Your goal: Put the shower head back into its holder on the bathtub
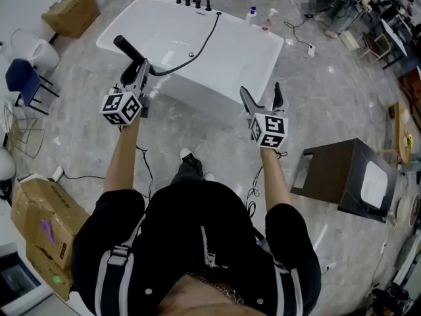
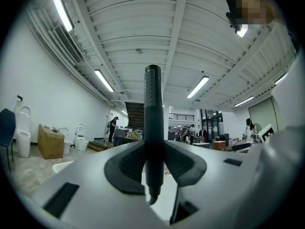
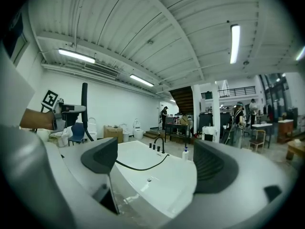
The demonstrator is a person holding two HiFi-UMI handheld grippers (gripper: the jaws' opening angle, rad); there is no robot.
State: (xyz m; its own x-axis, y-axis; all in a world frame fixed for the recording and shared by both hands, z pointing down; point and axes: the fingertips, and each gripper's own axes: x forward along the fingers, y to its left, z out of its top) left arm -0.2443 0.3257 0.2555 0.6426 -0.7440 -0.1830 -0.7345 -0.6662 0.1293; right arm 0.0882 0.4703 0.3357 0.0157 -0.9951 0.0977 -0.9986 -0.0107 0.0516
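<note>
Showroom w/ grey stone floor and a white bathtub [image 1: 276,45] just ahead of us. Its black tap fittings [image 1: 191,1] are on the far rim. The holder is prob. among them, but we can't tell which one.

Left gripper [image 1: 137,71] is clamped on the shower head [image 1: 128,48]. The pads pinch the black handle low down and the rest sticks up past the jaws. The hose [image 1: 204,41] runs from it across the tub to the far end. Right gripper [image 1: 260,87] has its jaws wide apart w/ nothing between them.

To do this step well, we'd walk round or lean in so the far rim is within reach, keeping slack in the hose so it doesn't snag on the rim. We'd line the handle end up over the holder before lowering, and let go only once it's seated. Right gripper could steady the hose if req'd.

Pose: both forearms are stretched fwd, side by side over the near edge of the tub. The left is tipped a bit upward and the right is approx. level, facing the basin.
</note>
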